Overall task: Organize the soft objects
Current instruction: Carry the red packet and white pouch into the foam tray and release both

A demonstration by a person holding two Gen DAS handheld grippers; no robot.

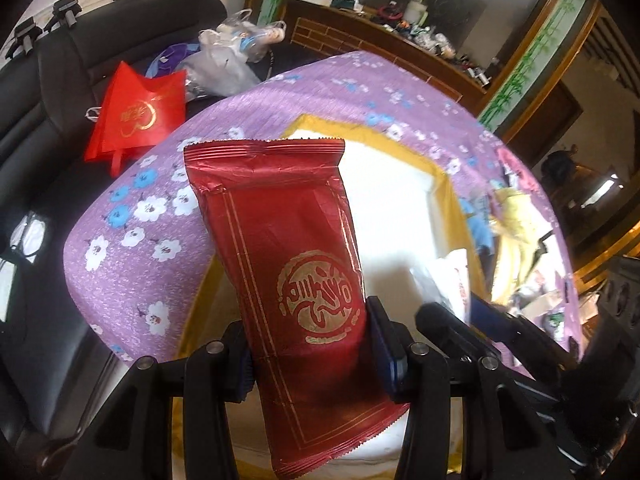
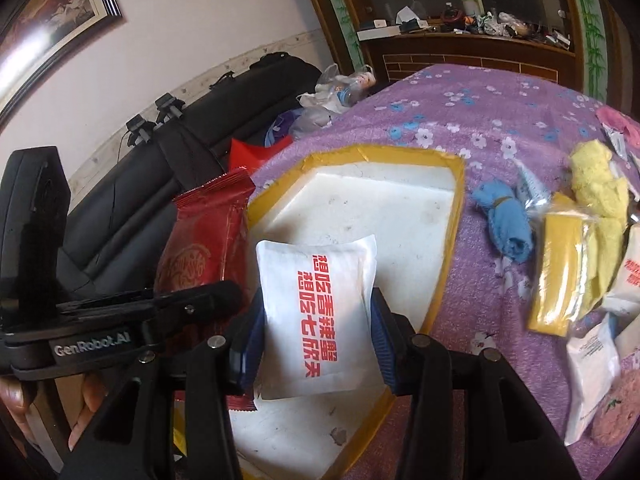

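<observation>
Both packets hang over the white tray [image 2: 400, 216] with yellow-taped rim, so this looks like the placing step; next each needs lowering onto the tray floor and letting go. The left gripper [image 1: 312, 344] pinches the red foil packet [image 1: 288, 248] at its lower half, fingers closed onto its sides. The right gripper [image 2: 316, 340] clamps the white sachet [image 2: 320, 304] likewise. At three o'clock of the tray wait the blue cloth [image 2: 506, 224] and yellow packs [image 2: 560, 272]
</observation>
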